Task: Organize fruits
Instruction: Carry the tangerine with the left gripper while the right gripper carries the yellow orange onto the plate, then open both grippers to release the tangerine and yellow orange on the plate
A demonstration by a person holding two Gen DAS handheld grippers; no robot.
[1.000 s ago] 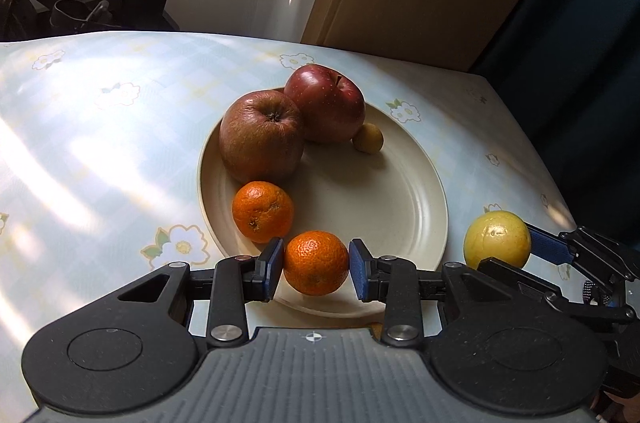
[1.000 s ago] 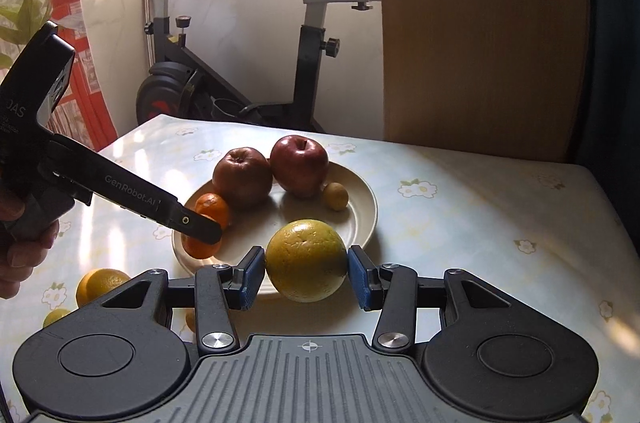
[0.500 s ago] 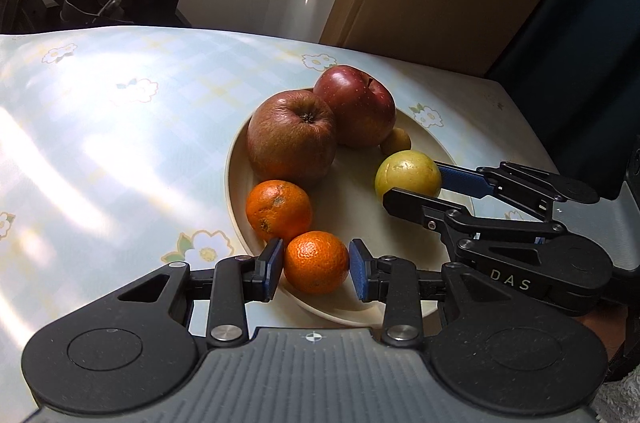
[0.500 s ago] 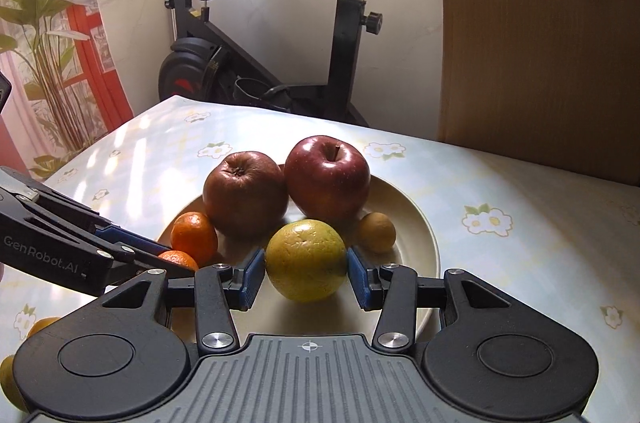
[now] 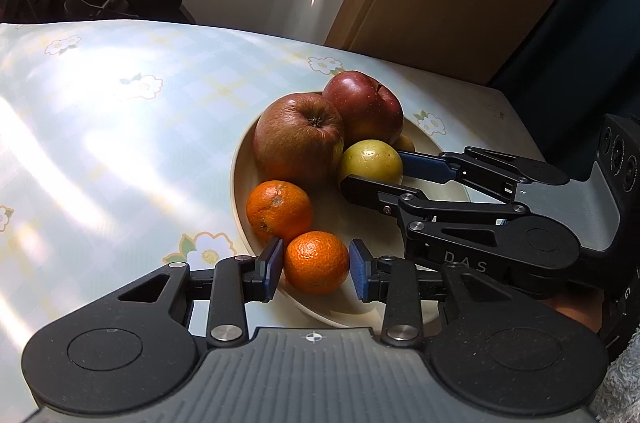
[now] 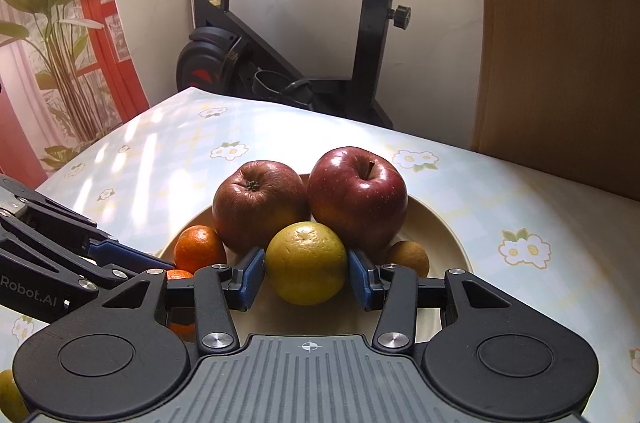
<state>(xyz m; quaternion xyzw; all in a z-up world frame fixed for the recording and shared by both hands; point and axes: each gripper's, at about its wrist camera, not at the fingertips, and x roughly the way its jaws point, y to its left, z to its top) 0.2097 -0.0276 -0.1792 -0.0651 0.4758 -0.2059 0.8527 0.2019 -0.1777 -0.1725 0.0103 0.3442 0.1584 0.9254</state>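
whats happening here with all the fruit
A person is gathering fruit onto a cream plate with two hand-held tools. The left tool is shut on a small orange at the plate's near rim. The right tool grips a yellow citrus just in front of two red apples.

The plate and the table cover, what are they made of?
The plate looks like matte cream plastic or maybe glazed ceramic: smooth, even colour, only a soft sheen; the look leaves it open. The table cover seems to be glossy vinyl or oilcloth: printed flowers and checks, with bright window glare on it.
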